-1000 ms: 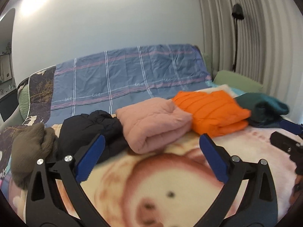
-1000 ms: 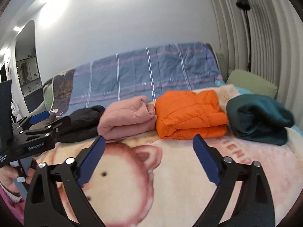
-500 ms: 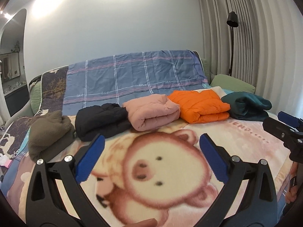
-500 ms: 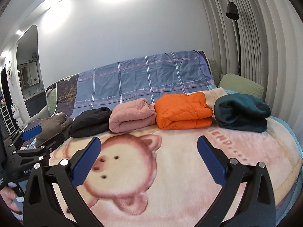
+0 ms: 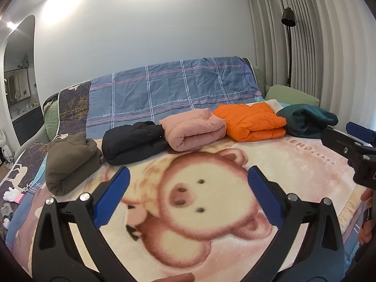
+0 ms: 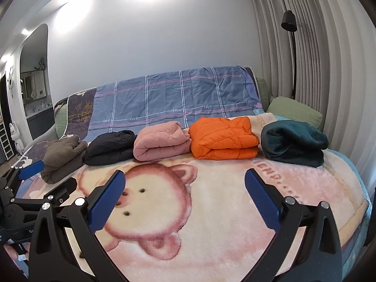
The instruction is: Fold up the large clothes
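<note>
Several folded garments lie in a row across the far part of the bed: an olive fleece, a black jacket, a pink quilted one, an orange puffer and a dark teal fleece. My left gripper hangs open over the bear-print blanket, well short of the row, with nothing between its fingers. My right gripper is open and empty too, above the same blanket.
A blue plaid quilt covers the headboard end, with a green pillow at the right. A floor lamp and pleated curtains stand on the right. Small white items lie at the bed's left edge. A hand holds the other gripper.
Both grippers have pulled back and away from the folded row, so the clothes look smaller and more of the blanket shows. Both stay open.
</note>
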`<state>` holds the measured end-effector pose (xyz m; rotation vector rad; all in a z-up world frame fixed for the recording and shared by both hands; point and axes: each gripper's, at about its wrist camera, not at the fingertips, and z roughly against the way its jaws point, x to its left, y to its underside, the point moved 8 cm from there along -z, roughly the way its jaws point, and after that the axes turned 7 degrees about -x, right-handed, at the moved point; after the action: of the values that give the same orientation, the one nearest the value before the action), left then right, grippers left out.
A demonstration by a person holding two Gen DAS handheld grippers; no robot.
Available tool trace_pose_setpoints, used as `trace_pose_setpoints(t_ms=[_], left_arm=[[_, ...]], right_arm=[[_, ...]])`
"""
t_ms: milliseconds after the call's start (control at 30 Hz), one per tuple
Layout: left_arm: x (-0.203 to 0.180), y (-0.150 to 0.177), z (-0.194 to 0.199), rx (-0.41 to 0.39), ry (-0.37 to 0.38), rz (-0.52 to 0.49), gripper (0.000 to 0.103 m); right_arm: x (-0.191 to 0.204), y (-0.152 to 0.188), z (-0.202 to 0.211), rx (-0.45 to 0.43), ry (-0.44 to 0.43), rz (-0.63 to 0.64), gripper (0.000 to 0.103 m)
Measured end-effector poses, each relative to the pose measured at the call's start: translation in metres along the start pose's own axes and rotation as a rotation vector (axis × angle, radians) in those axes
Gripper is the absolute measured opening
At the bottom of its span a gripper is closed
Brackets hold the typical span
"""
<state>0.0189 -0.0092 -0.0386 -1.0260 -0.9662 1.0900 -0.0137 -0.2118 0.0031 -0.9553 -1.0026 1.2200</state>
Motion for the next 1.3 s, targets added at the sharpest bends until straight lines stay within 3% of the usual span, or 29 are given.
trace_pose_setpoints(t_ms=[400,833,1300], left_arm=[[0.004,0.004,-0.005,0.047,-0.037,0.021,0.101],[0.003,0.014,-0.007,0.069,-0.036,0.018,0.101],[0.006,0.021,-0.011,0.082,-0.027,0.034,0.101]], right_arm=[[-0.002,0.007,-0.005,0.015,0.01,0.012,0.102],[0.001,0.01,-0.005,-0.025,0.034,0.022,0.102],[-0.001,0.015,-0.009,0.009,0.037,0.013,0.102]])
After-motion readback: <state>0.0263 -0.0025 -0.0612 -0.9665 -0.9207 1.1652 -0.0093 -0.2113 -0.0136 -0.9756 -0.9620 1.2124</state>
